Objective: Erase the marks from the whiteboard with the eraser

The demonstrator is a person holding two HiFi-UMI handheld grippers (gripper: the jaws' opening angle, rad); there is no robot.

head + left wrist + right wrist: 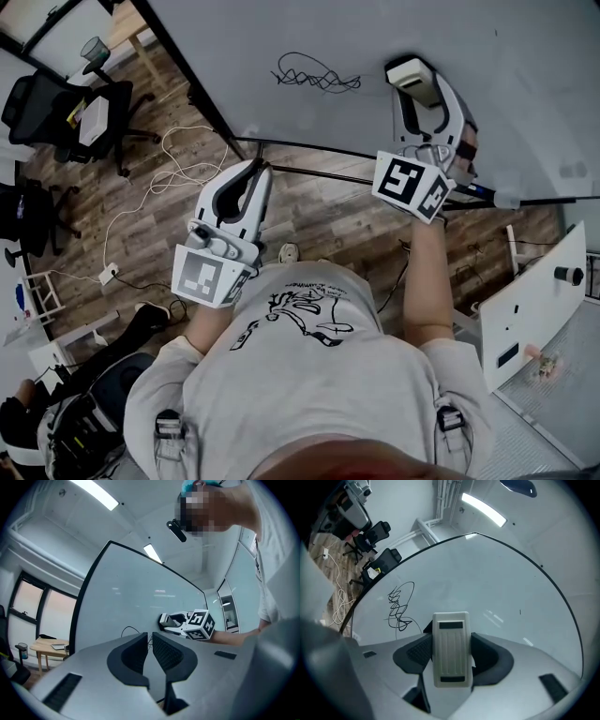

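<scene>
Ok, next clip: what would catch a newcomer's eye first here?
The black scribble stands out on the pale whiteboard, near its lower edge. Just to the scribble's right in the head view, the right gripper has the white eraser clamped between its jaws, short of the mark. The left gripper hangs below the board's edge, jaws nearly together and empty.

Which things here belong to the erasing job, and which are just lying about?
Job: whiteboard; scribble on it; eraser, clamped in the right tool.

Lying about: office chairs; floor cables; small wooden table. The left tool holds nothing, jaws together.
</scene>
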